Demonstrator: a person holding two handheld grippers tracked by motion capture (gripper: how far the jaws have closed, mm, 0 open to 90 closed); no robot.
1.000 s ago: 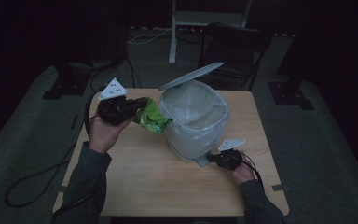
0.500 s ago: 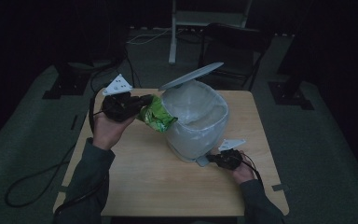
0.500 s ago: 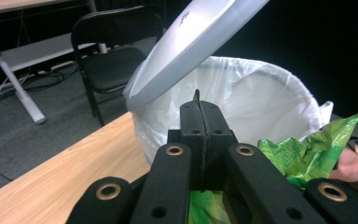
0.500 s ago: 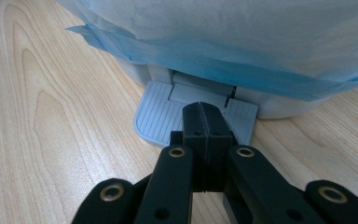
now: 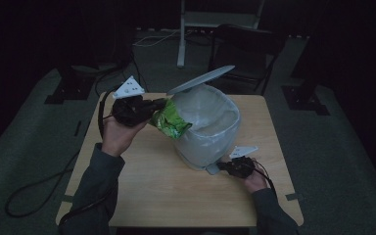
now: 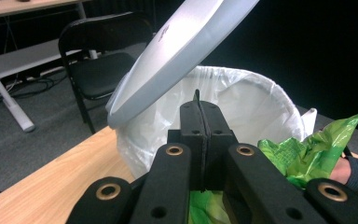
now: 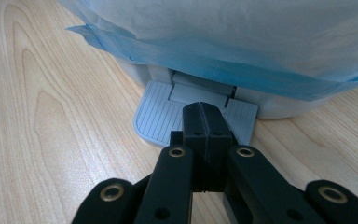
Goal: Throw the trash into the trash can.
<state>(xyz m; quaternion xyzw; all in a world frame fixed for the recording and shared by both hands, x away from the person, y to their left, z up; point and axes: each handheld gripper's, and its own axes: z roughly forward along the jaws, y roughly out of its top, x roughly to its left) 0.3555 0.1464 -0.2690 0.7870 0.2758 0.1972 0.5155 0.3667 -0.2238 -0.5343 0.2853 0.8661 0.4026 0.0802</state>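
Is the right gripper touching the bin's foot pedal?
Touching. In the right gripper view, the shut right gripper rests its tips on the ribbed grey pedal with no gap showing, and the bin lid stands raised in the high view.

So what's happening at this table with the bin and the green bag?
A person holds a gripper in each hand. The right gripper, jaws shut, presses on the grey ribbed pedal of a small white-lined pedal bin on the wooden table, and the bin's grey lid stands tilted open. The left gripper is shut on a crumpled green plastic bag, which it holds at the bin's rim, not yet dropped in.
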